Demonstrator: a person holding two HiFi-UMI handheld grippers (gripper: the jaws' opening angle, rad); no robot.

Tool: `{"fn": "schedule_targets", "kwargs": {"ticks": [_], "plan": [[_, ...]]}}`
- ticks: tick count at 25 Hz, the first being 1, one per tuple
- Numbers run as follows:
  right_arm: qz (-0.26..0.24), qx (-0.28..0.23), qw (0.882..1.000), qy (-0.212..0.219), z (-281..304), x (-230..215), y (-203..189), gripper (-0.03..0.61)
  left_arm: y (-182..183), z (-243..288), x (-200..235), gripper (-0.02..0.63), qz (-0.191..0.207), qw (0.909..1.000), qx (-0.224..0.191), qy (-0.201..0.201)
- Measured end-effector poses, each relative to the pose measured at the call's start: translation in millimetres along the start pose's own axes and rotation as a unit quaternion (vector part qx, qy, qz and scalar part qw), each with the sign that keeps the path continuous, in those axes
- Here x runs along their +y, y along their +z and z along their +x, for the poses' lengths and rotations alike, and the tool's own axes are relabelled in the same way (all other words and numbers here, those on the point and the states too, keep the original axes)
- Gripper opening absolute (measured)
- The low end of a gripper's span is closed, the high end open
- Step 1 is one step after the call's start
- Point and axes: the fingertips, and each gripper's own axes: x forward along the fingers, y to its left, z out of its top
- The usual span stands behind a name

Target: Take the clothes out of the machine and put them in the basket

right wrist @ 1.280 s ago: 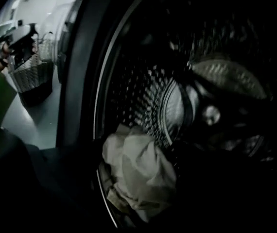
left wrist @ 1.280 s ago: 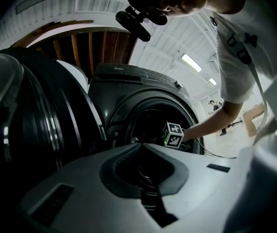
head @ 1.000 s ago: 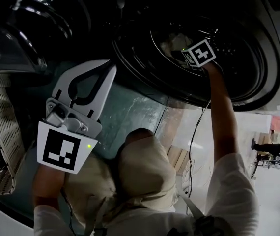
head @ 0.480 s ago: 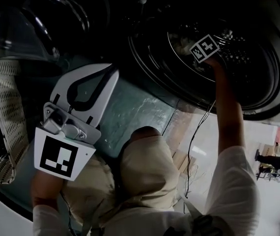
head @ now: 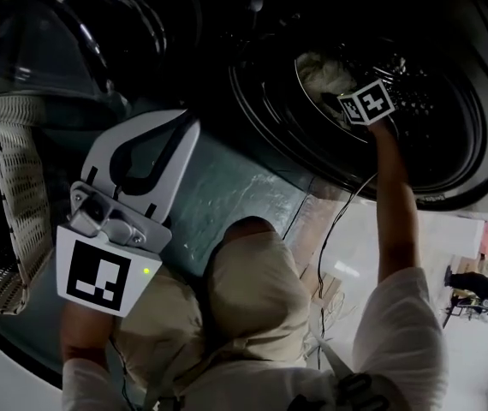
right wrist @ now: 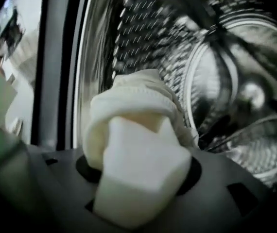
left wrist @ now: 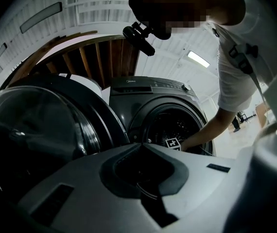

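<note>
A cream cloth (head: 319, 72) lies in the dark washing machine drum (head: 437, 127). My right gripper (head: 336, 103) reaches into the drum mouth, and its jaws are closing on this cloth. In the right gripper view the cream cloth (right wrist: 129, 98) bulges up between the jaws of the right gripper (right wrist: 139, 132) and is pinched there. My left gripper (head: 186, 125) hangs outside the machine, shut and with nothing in it. In the left gripper view the left gripper (left wrist: 141, 145) points at the machine front (left wrist: 148, 89). A white woven basket (head: 13, 187) stands at the left.
The machine's round glass door (head: 90, 24) stands swung open at the upper left, close above the basket; the same door (left wrist: 36, 125) fills the left of the left gripper view. The person's knee (head: 257, 281) is below the drum. A cable (head: 334, 229) hangs from the right arm.
The right gripper has shifted a little inside the drum mouth, and more cream cloth now shows bunched at its jaws. The left gripper has barely moved.
</note>
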Motion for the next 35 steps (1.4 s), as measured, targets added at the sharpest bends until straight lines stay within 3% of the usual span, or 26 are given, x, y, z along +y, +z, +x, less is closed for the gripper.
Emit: {"fn": "schedule_targets", "kwargs": {"ticks": [3, 7, 11, 17, 20, 24, 28, 35], "plan": [[0.037, -0.071, 0.996, -0.034, -27.1, -3.8, 24.1, 0.275, -0.6, -1.8, 2.8, 0.012, -0.003, 1.0000, -0.002, 0.006], [0.012, -0.134, 0.988, -0.075, -64.1, 1.2, 52.4, 0.275, -0.2, -1.0, 3.1, 0.012, -0.003, 1.0000, -0.005, 0.006], [-0.006, -0.177, 0.981, -0.076, -101.5, 24.6, 66.5, 0.276, 1.1, -2.3, 6.0, 0.012, -0.014, 0.9997, -0.012, 0.017], [-0.028, -0.188, 0.977, -0.097, -115.1, 43.7, 66.7, 0.276, -0.2, 5.8, -0.6, 0.012, -0.038, 0.9990, -0.004, 0.023], [-0.015, -0.204, 0.974, -0.100, -132.1, 50.5, 71.4, 0.276, 4.3, 2.8, 6.5, 0.012, -0.055, 0.9962, 0.005, 0.067], [-0.001, -0.193, 0.978, -0.073, -153.9, 87.8, 57.6, 0.276, 31.5, -12.8, 17.8, 0.012, -0.039, 0.9934, 0.028, 0.104], [-0.022, -0.146, 0.988, -0.050, -174.4, 126.8, 48.8, 0.276, 51.1, -38.4, 35.7, 0.012, -0.071, 0.9816, 0.087, 0.154], [-0.042, -0.135, 0.990, -0.013, -231.6, 163.5, 90.4, 0.275, 116.3, -80.3, 42.8, 0.012, -0.109, 0.9650, 0.122, 0.205]]}}
